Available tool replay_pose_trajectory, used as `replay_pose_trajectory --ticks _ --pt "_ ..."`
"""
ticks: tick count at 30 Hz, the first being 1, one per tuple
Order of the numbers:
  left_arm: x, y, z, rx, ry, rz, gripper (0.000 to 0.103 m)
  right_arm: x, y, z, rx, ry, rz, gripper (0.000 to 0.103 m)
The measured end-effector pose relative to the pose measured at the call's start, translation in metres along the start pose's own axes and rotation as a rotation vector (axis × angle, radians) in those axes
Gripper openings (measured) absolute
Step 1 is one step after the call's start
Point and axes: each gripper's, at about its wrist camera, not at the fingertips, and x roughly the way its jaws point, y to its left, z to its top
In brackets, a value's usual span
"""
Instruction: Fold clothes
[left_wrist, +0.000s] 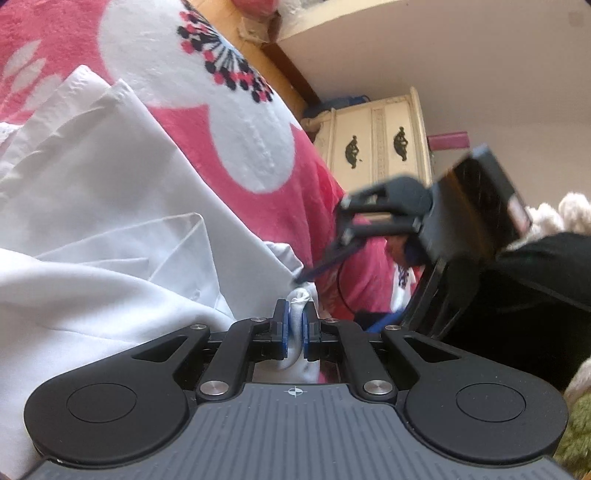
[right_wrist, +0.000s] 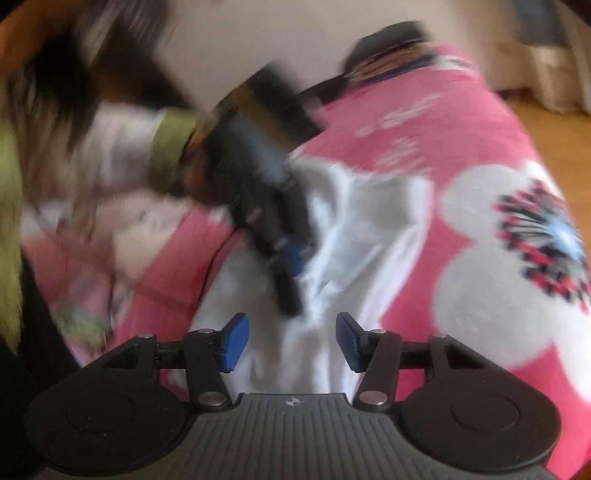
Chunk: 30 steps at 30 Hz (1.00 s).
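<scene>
- White, thin woven cloth: the shirt (left_wrist: 110, 192) lies rumpled on the pink flowered blanket (left_wrist: 229, 122) of a bed, with what looks like a collar or placket fold and a small button showing near its middle.
- We have the left gripper (left_wrist: 295, 325) with its jaws together, clamped on a bunched twist of the shirt's edge that sticks up between the blue pads.
- We hold the right gripper (right_wrist: 291, 341) with its jaws apart and nothing between them, over the shirt's near part; from the left wrist view its tip sits just beside the pinched corner.
- We judge the fabric light, limp and a little slippery: it will sag and crease, not hold a fold line by itself.
- We think hems, seams or a corner are the best places to take hold, since a doubled edge gives the pads more to bite on.
- The right wrist view is smeared by motion, so the shirt's outline there is hard to read.
- We cannot tell where the sleeves lie; much of the shirt is cut off behind the gripper bodies.
- A cream cabinet (left_wrist: 376, 144) stands beyond the bed.
</scene>
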Motion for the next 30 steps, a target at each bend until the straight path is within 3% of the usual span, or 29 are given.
replay_pose_trajectory --ticks 4,6,8,11,15,19,25,30 --pt "0.0 0.004 0.001 -0.042 -0.002 0.002 0.007 0.017 0.009 -0.001 -0.039 0.021 -0.003 0.057" --pt "-0.001 0.003 0.001 -0.052 -0.011 0.03 0.016 0.022 0.008 -0.001 -0.022 0.017 -0.003 0.057" --pt "-0.006 0.001 0.002 -0.054 -0.037 0.062 0.034 0.03 0.005 -0.003 -0.01 0.028 -0.011 0.057" --pt "-0.017 -0.003 0.003 -0.046 -0.084 0.085 0.043 0.038 -0.001 -0.006 0.047 0.025 -0.002 0.055" --pt "-0.034 -0.007 0.004 -0.049 -0.166 0.075 0.05 0.041 -0.015 -0.011 0.171 -0.004 0.034 0.038" --pt "-0.047 -0.01 0.0 -0.051 -0.242 0.073 0.05 0.037 -0.032 -0.017 0.353 -0.054 0.099 0.014" --pt "-0.07 -0.025 -0.022 -0.005 -0.376 0.082 0.05 0.035 -0.069 -0.047 0.714 -0.131 0.199 0.005" --pt "-0.06 -0.046 -0.048 0.114 -0.367 0.116 0.05 0.042 -0.09 -0.073 0.95 -0.174 0.272 0.004"
